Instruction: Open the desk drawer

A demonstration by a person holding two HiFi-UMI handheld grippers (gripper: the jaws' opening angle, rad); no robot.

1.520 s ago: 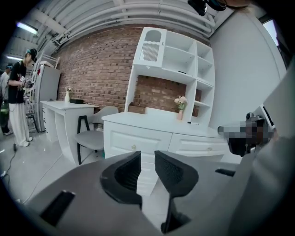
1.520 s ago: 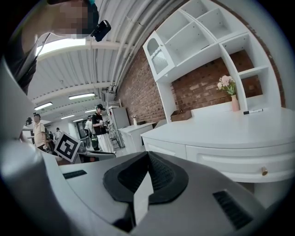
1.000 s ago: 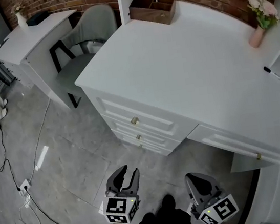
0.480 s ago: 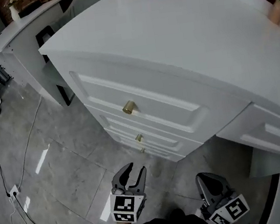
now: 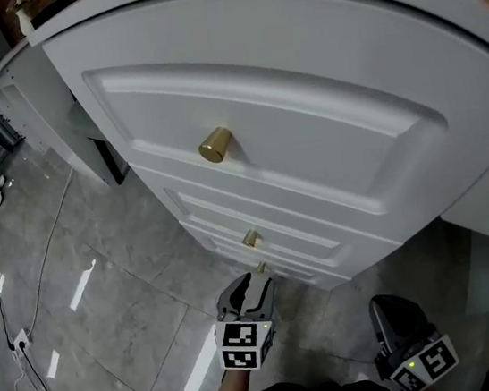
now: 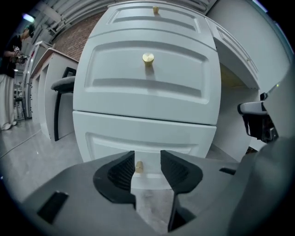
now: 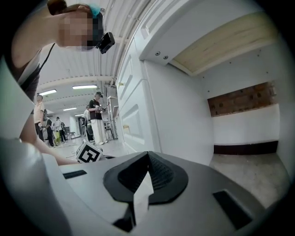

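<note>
left tongs [image 6: 147,160] are opening, the lowest drawer's [image 6: 189,134] brass knob [image 6: 138,166] seen between them; right tongs [image 7: 148,160] pressed together.

**The person's rig: two hand-held grippers and a head-worn camera.**

The left gripper [image 5: 254,286] and right gripper [image 5: 389,305] share one build: a grey moulded body with rectangular slots and two black curved jaws lined with finely ribbed pads. Behind each pair of jaws sits a white cube [image 5: 244,345] printed with black square markers; the right one's cube carries a small green light [image 5: 411,364]. The left gripper's jaws are opening, and a small gold knob [image 6: 138,167] shows in the gap, ungripped. The person wears a dark top [image 7: 28,82] and a black camera [image 7: 105,42] at the head.
</note>
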